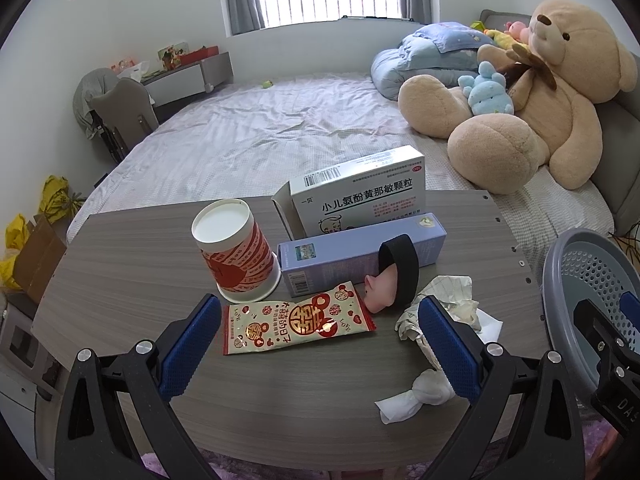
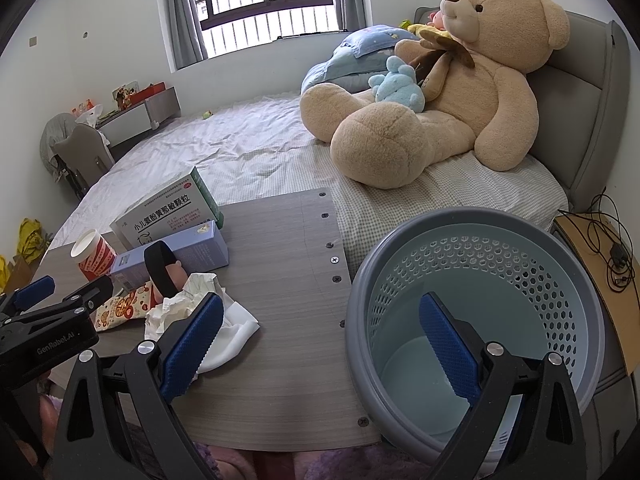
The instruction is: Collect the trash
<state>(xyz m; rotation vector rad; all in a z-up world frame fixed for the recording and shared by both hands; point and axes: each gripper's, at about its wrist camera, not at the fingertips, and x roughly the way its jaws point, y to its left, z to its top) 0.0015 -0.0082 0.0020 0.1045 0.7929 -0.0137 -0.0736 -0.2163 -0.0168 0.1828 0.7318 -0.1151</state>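
Observation:
On the grey wood table (image 1: 120,280) lie a red and cream snack wrapper (image 1: 296,322), an upside-down red and white paper cup (image 1: 236,252), a white medicine box (image 1: 356,196), a pale purple box (image 1: 360,256), a pink pig toy with a black band (image 1: 390,282), crumpled paper (image 1: 448,304) and a twisted white tissue (image 1: 412,398). My left gripper (image 1: 320,344) is open, just in front of the wrapper. My right gripper (image 2: 320,344) is open and empty, over the rim of the grey perforated trash basket (image 2: 480,248), which looks empty. The crumpled paper (image 2: 192,296) lies beside its left finger.
A bed (image 1: 248,132) with a big teddy bear (image 1: 540,92) and blue bedding lies behind the table. A wooden nightstand with cables (image 2: 600,248) stands right of the basket. A chair and desk (image 1: 120,108) stand at far left, with yellow bags (image 1: 52,200) on the floor.

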